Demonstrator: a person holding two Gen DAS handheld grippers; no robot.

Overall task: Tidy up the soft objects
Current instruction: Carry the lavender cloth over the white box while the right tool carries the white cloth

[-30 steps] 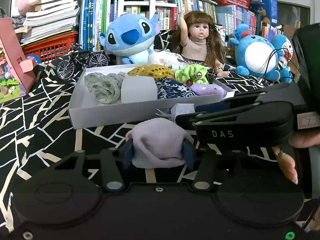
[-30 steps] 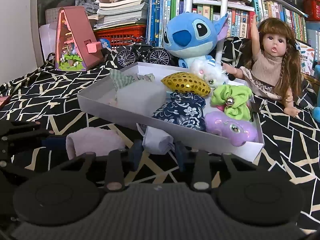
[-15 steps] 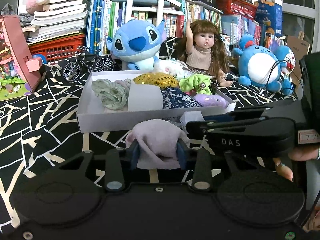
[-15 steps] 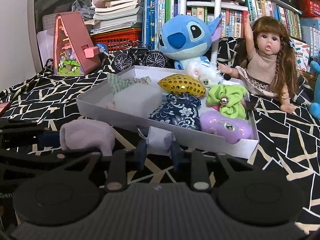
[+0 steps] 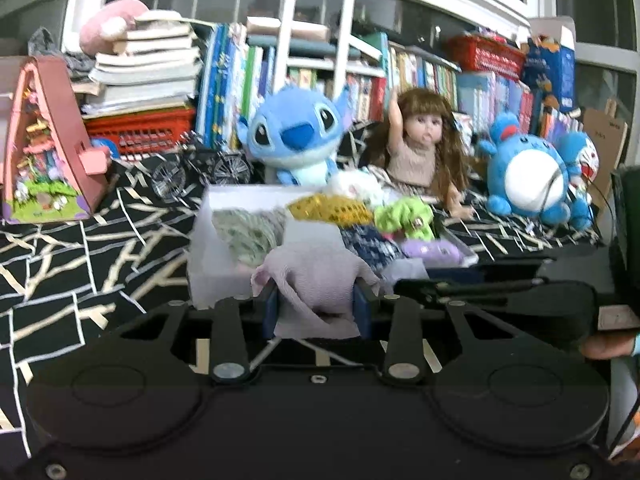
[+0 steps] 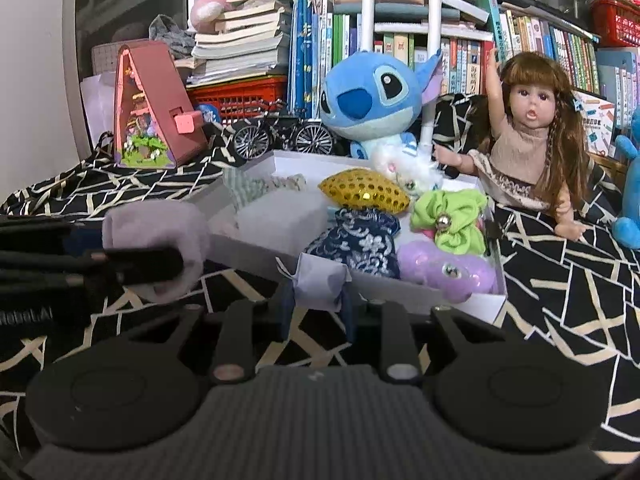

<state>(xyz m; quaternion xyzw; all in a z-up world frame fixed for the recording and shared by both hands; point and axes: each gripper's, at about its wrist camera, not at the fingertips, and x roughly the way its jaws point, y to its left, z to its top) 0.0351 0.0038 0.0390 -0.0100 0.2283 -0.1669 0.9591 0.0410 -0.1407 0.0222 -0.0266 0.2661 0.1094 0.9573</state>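
Observation:
My left gripper (image 5: 316,304) is shut on a pale lilac soft cloth (image 5: 316,280) and holds it above the black patterned cover, in front of the white box (image 5: 208,264). The cloth also shows at the left of the right wrist view (image 6: 156,236). My right gripper (image 6: 318,300) is shut on a small white-lilac pouch (image 6: 320,284), raised just before the box's near wall (image 6: 256,260). The box holds a green scrunchie (image 6: 448,220), a gold sequin pouch (image 6: 364,194), a navy floral pouch (image 6: 360,236), a purple plush (image 6: 444,272) and a white block (image 6: 280,220).
A Stitch plush (image 6: 372,100), a doll (image 6: 528,132), a toy bicycle (image 6: 280,132) and a pink toy house (image 6: 152,108) stand behind the box. Books and red baskets (image 5: 140,132) fill the back. A blue plush (image 5: 528,172) sits at the right.
Both grippers have risen off the cover with their soft items and moved toward the box. The left gripper's jaws have closed tighter on the lilac cloth.

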